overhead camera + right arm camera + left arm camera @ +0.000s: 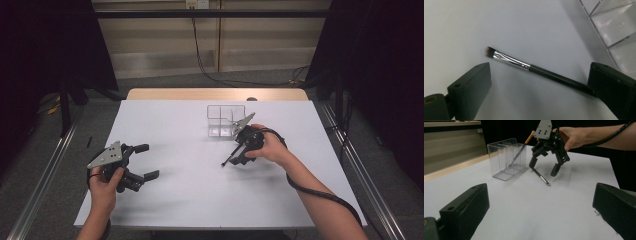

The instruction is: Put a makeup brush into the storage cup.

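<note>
A small makeup brush (524, 65) with a black handle, silver ferrule and dark bristles lies flat on the white table. My right gripper (540, 75) hangs open just over it, one jaw on each side, and the handle end runs under the right-hand jaw. From the left gripper view, the brush (541, 177) stretches from the right gripper (544, 168) toward me. In the high view the brush (227, 160) pokes out below the right gripper (239, 154). My left gripper (148, 161) is open and holds nothing, at the table's left.
A clear plastic organizer (506, 158) with dividers stands just behind the right gripper, also seen in the high view as the organizer (226, 120). A second brush (520, 150) with a wooden tip leans inside it. The white table top (190, 200) has free room in the middle and front.
</note>
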A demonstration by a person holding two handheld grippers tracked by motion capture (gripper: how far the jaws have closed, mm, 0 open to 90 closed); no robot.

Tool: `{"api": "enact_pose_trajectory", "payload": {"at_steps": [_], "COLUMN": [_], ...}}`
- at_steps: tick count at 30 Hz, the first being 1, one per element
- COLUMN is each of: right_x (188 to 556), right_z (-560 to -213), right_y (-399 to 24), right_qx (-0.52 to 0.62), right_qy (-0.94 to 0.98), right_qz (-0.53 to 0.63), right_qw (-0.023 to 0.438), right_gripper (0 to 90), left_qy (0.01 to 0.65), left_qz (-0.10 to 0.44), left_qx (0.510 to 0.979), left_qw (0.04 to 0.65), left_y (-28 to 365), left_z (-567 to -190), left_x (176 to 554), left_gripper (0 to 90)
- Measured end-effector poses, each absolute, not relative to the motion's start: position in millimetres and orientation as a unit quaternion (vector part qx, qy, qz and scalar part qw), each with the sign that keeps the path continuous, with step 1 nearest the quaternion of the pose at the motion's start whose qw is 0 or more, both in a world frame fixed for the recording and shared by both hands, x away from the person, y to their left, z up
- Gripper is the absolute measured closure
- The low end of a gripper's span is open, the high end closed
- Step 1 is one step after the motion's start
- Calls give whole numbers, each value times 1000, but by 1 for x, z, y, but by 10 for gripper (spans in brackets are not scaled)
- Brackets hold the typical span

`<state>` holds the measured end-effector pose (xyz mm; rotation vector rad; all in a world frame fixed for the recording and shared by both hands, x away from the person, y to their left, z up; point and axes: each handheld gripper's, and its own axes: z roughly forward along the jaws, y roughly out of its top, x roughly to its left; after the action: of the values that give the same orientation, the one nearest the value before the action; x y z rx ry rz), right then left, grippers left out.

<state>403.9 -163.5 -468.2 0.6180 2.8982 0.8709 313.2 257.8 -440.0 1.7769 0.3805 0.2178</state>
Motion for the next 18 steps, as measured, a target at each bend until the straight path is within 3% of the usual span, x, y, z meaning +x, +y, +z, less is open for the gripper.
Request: {"api": "enact_pose_trajectory", "payload": {"at_steps": [10, 18], "right_x": [405, 404], "right_z": [-468, -465], "right_y": [-154, -149], "right_qx": [183, 184], "right_qy": [952, 960], "right_qz": [243, 209], "right_qw": [35, 26], "right_gripper": [81, 209], "left_qy": [165, 164], "left_qz": [95, 96], "left_qx": [769, 769], "left_qw": [610, 610], "left_y": [258, 259], "left_z": [-440, -440], "left_x": [313, 313], "left_gripper": [7, 7]}}
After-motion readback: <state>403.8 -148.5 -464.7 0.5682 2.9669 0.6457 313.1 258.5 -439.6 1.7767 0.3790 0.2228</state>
